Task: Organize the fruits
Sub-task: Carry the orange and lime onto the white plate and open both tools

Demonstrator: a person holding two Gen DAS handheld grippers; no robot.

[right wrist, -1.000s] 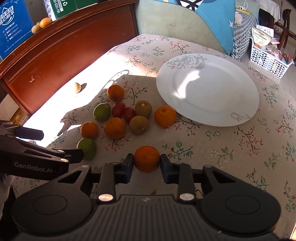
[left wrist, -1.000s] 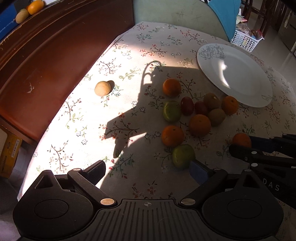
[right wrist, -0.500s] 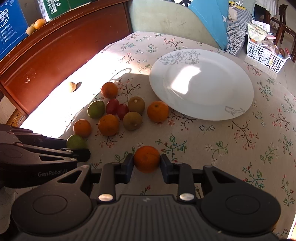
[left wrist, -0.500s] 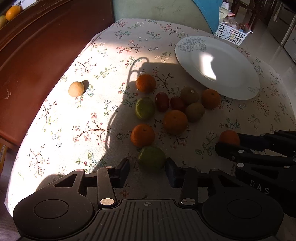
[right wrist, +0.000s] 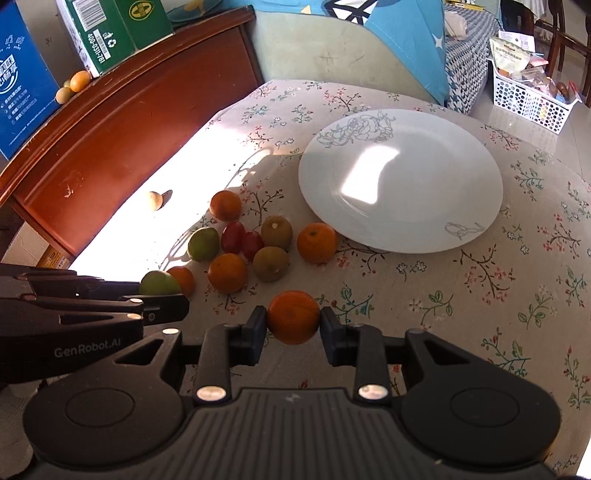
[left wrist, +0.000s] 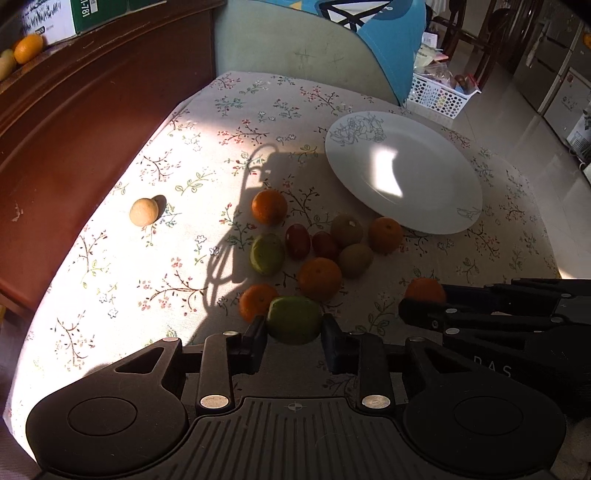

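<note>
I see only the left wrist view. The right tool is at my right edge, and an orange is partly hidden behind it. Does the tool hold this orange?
Observer: Yes. In the right wrist view the right tool has both pads pressed on the orange.
Operator: Good. On the cabinet I see only a green box. Does anything stand to the left of it?
Observer: Yes. A blue box stands on the cabinet, left of the green box.
</note>
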